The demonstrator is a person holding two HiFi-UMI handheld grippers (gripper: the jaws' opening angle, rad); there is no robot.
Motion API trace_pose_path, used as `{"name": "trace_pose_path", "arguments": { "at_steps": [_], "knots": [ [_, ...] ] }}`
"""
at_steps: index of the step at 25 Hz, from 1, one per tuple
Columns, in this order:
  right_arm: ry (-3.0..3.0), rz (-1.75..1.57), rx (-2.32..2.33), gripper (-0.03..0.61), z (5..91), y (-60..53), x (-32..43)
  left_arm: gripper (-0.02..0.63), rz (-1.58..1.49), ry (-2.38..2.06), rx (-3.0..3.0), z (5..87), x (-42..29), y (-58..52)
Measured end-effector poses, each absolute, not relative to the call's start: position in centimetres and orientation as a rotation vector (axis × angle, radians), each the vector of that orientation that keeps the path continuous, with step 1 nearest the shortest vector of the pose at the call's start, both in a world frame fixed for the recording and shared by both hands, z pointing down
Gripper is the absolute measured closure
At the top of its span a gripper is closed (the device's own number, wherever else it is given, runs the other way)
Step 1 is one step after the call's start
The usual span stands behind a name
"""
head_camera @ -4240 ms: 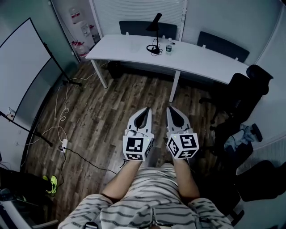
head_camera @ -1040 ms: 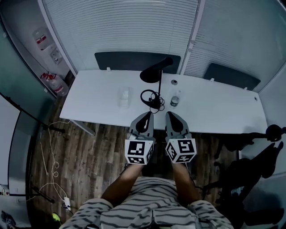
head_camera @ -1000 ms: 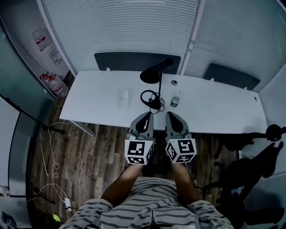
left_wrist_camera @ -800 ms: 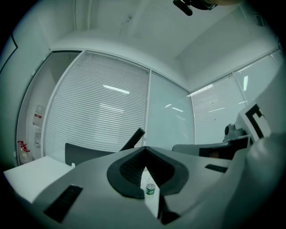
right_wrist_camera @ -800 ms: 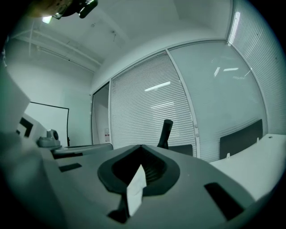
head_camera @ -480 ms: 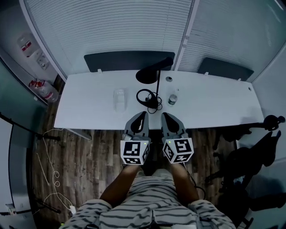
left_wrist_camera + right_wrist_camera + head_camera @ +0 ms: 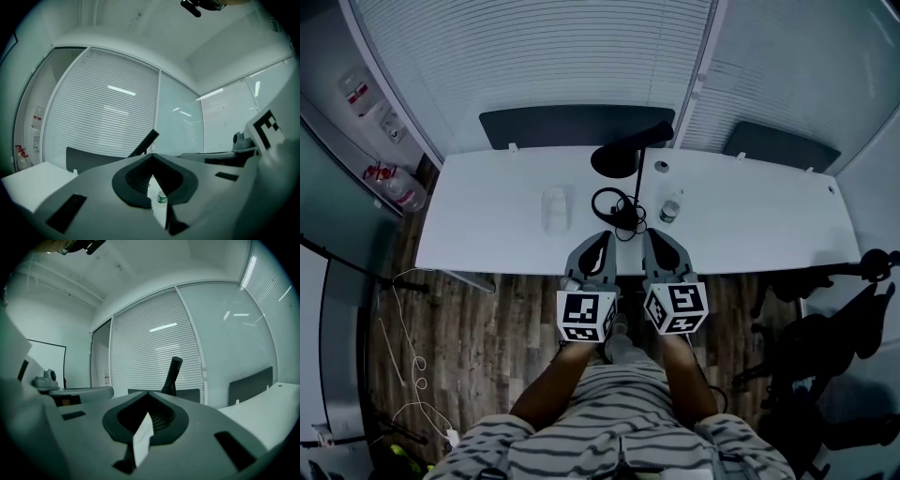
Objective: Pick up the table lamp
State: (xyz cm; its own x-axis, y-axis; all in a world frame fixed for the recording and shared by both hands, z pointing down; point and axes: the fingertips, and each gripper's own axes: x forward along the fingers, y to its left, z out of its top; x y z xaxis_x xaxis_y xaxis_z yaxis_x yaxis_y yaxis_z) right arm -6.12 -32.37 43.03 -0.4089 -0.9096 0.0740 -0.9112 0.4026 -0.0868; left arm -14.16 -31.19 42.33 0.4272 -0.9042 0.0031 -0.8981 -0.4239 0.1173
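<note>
A black table lamp stands near the middle of the white table, its arm slanting up to a round head, with a coiled black cable at its foot. Both grippers point level at it over the table's near edge. My left gripper is shut with nothing in it, just short of the cable. My right gripper is shut and empty too, beside it. The lamp arm rises beyond the closed jaws in the left gripper view, and the same lamp arm shows in the right gripper view.
A small water bottle stands right of the lamp, a clear object lies to its left. Two dark chair backs line the table's far side against blinds. A black office chair stands at the right, and cables trail on the floor at the left.
Since four seconds ago the person has walked up to the table. Over the last second both grippers have edged a little farther over its near edge, still shut.
</note>
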Motion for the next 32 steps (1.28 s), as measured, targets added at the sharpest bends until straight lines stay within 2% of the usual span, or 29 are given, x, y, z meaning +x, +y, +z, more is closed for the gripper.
{"name": "trace_pose_path", "arguments": {
  "at_steps": [11, 22, 23, 25, 27, 32],
  "knots": [
    [-2.616, 0.153, 1.684, 0.569, 44.4, -38.7, -4.8, 0.611, -0.095, -1.660, 2.547, 42.5, -13.2, -36.6],
    [-2.546, 0.243, 1.614, 0.566, 52.9, -46.6, -3.9, 0.611, -0.045, -1.691, 2.545, 43.1, -12.1, -39.7],
    [-2.544, 0.236, 1.611, 0.557, 53.5, -47.1, -3.8, 0.611, -0.039, -1.695, 2.543, 43.2, -12.2, -39.9],
    [-2.563, 0.235, 1.597, 0.495, 54.4, -48.1, -3.9, 0.609, -0.031, -1.707, 2.539, 43.4, -12.4, -40.2],
    [-2.584, 0.221, 1.583, 0.471, 55.3, -49.1, -4.0, 0.610, -0.022, -1.714, 2.538, 43.6, -12.4, -40.7],
    [-2.600, 0.198, 1.582, 0.457, 57.8, -51.3, -3.9, 0.611, -0.004, -1.737, 2.537, 43.9, -12.2, -41.5]
  ]
}}
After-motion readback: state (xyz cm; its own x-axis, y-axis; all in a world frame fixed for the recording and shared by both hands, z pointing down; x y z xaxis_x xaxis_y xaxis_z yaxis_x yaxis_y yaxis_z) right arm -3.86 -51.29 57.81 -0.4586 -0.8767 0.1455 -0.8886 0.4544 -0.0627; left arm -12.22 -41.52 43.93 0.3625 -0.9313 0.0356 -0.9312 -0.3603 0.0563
